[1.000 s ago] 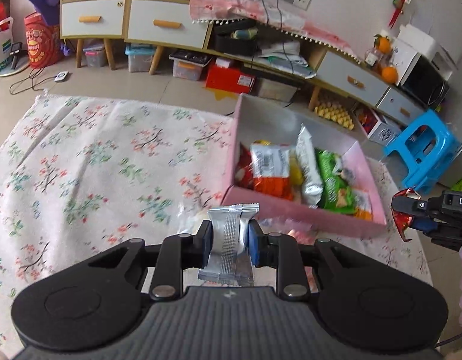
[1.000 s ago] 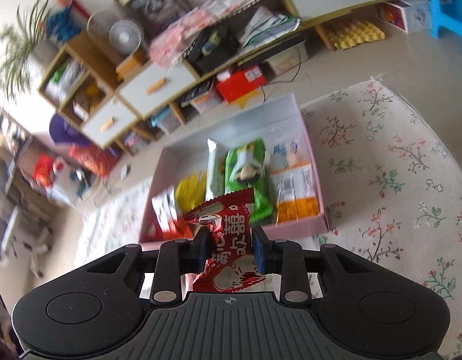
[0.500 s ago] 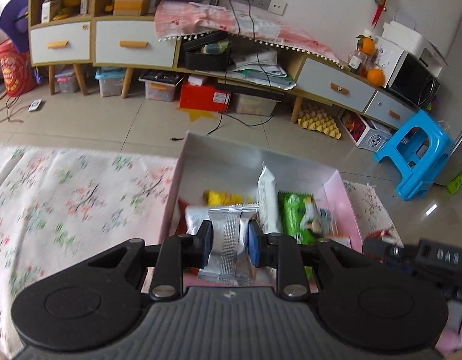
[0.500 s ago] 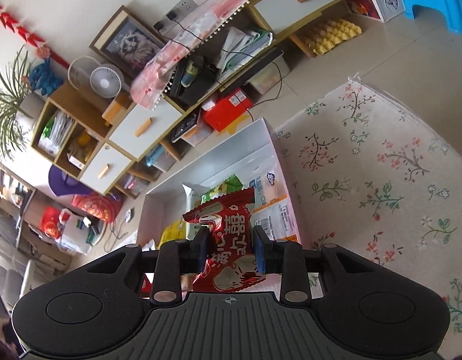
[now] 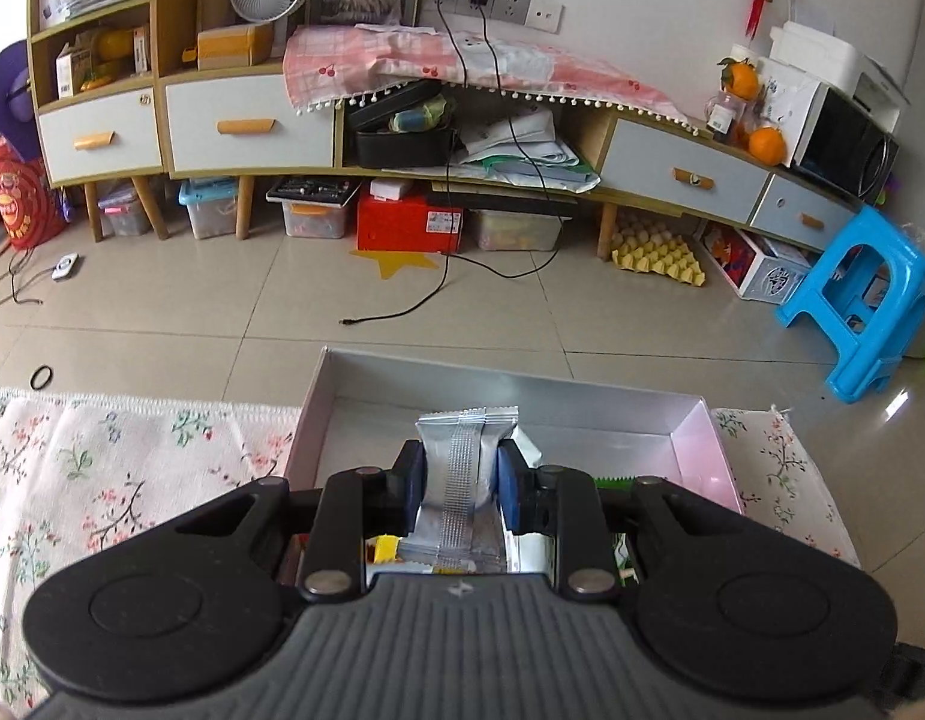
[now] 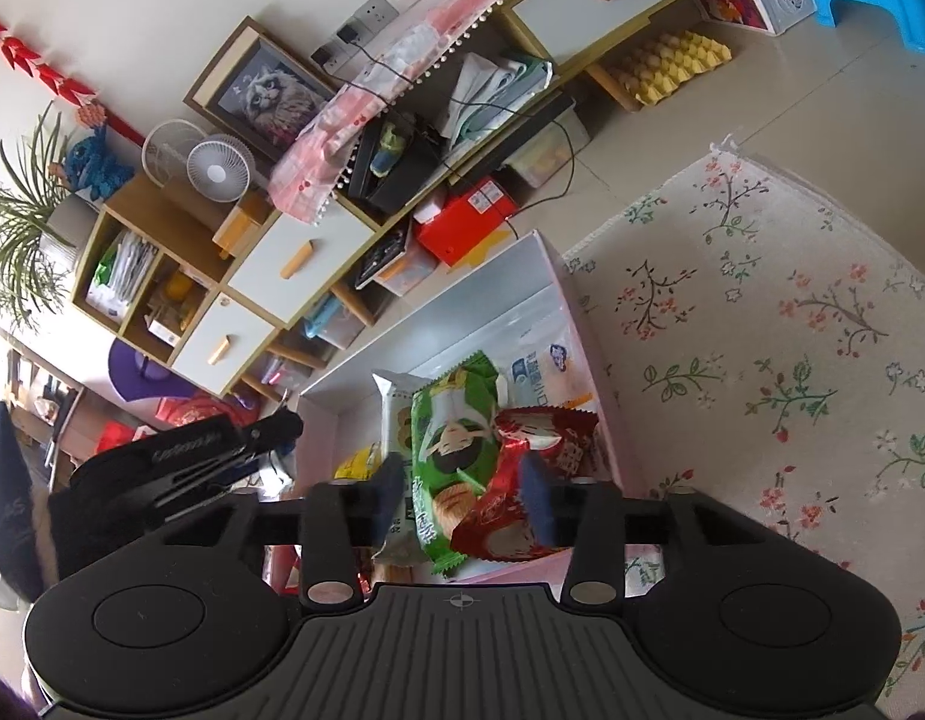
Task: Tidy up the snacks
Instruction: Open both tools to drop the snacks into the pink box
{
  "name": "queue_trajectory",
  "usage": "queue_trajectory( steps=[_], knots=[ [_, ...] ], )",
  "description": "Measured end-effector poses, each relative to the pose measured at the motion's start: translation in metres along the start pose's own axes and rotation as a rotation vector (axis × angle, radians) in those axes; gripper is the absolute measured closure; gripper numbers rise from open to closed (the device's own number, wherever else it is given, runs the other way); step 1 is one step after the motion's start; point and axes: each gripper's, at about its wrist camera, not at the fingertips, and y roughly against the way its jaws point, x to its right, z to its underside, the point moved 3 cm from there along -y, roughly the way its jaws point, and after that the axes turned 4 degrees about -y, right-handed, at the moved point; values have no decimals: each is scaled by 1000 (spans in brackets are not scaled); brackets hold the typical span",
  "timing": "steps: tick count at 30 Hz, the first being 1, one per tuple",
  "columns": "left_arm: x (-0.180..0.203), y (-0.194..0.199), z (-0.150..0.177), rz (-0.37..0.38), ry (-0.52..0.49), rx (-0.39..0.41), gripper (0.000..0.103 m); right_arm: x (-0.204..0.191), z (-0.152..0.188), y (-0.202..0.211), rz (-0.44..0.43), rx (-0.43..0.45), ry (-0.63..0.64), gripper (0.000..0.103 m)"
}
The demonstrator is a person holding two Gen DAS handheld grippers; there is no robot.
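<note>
Two packets are in play over the pink box (image 5: 699,450), which sits on a floral cloth (image 5: 120,480); what lies under the cloth cannot be told. The left gripper (image 5: 459,483) has its jaws pinched narrow on the silver packet (image 5: 462,468), gripping it across its middle, with the crimped top edge standing up above the pads. It hangs above the near part of the box. The right gripper (image 6: 462,489) has its jaws opening, and the red packet (image 6: 522,480) lies slumped between them on the snacks in the box, with the right-hand pad beside it and no firm pinch that can be made out.

Both packets look light, thin-skinned and glossy, so likely slippery; a hold across the puffed middle seems safest, since the crimped ends would fold. Contents may crush under hard squeezing.

The green packet (image 6: 456,450) and a white one (image 6: 393,414) lean upright beside the red one. In the left view, the gripper body hides most of the box contents; only slivers of yellow, white and green show. The red packet's lower end is hidden behind the right gripper's body. The left gripper (image 6: 222,450) shows dark and blurred at the edge of the right view.
</note>
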Motion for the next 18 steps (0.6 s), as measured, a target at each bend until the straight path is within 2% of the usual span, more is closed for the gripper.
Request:
queue_trajectory(
  steps=[4, 6, 8, 18],
  knots=[
    [3, -4, -2, -12, -15, -2, 76, 1, -1, 2, 6, -9, 1, 42],
    [3, -5, 0, -30, -15, -11, 64, 1, -1, 4, 14, -12, 11, 34],
    [3, -5, 1, -39, -13, -25, 58, 0, -1, 5, 22, -18, 18, 26],
    [-1, 14, 11, -69, -30, -53, 35, -7, 7, 10, 54, -51, 90, 22]
  ],
)
